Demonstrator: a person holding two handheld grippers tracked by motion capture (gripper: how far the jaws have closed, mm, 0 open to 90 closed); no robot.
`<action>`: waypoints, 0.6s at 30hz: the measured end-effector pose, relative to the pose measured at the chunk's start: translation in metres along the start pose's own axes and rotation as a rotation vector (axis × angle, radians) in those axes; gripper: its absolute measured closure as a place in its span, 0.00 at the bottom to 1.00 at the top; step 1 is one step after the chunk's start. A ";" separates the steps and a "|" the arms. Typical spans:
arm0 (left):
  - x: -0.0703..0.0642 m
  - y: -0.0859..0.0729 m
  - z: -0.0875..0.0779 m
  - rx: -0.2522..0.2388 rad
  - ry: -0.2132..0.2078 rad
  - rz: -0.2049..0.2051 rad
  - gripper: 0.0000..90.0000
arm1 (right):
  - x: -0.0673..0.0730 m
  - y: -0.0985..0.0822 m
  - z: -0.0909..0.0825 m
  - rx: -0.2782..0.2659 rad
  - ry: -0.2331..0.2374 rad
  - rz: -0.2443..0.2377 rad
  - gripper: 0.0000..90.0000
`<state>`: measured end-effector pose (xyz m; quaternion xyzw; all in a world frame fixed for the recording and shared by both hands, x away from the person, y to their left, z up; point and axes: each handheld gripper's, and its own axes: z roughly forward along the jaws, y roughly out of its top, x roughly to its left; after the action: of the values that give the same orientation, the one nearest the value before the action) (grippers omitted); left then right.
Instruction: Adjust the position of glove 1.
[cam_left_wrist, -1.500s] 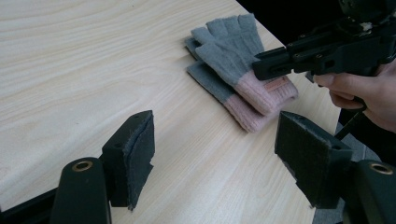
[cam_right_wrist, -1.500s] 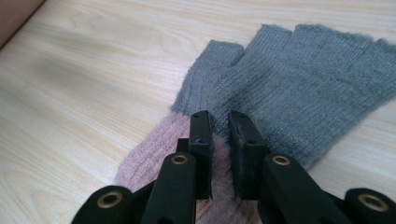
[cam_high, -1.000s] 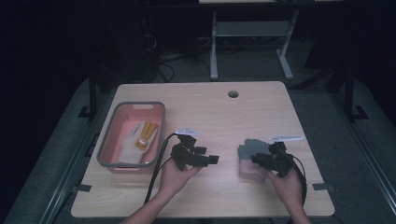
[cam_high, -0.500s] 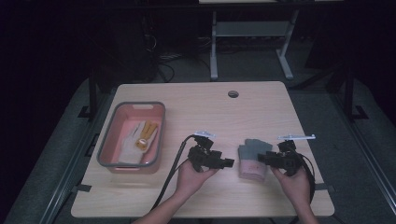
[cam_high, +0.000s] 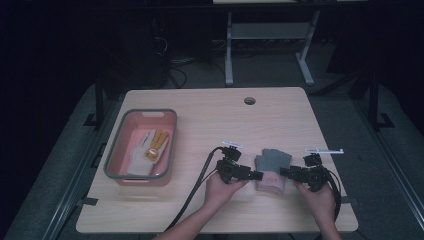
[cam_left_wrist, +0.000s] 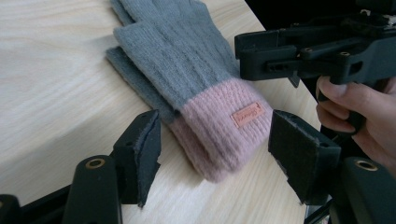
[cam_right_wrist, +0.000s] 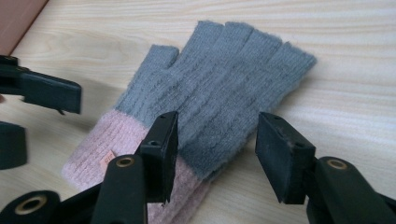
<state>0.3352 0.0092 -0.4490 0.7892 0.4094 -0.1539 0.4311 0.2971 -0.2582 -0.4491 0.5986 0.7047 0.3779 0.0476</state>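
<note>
Where ribbed pink cuff meets fuzzy grey knit, the glove (cam_left_wrist: 196, 88) lies flat.

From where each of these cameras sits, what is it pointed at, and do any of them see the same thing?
High view: fixed above the person's side, looking forward and down on the table; both forearms and hands show.
Left gripper view: rides the left claw, looking along its jaws at the glove's pink cuff; the other hand shows.
Right gripper view: rides the right claw, looking over the grey-and-pink glove.
Shared: all three see that glove; the pink tray sits far left in the high view.
</note>
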 end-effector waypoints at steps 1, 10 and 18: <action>0.000 0.000 0.002 0.007 -0.004 -0.001 0.39 | -0.001 0.000 0.000 0.000 0.005 0.001 0.54; 0.004 -0.003 0.020 0.043 0.018 -0.023 0.41 | -0.001 -0.002 0.005 0.017 0.014 0.000 0.53; 0.007 -0.003 0.027 0.056 0.003 -0.051 0.48 | -0.003 -0.006 0.008 0.031 0.025 0.036 0.53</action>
<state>0.3400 -0.0076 -0.4706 0.7904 0.4258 -0.1750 0.4040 0.2972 -0.2567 -0.4596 0.6071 0.7002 0.3749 0.0227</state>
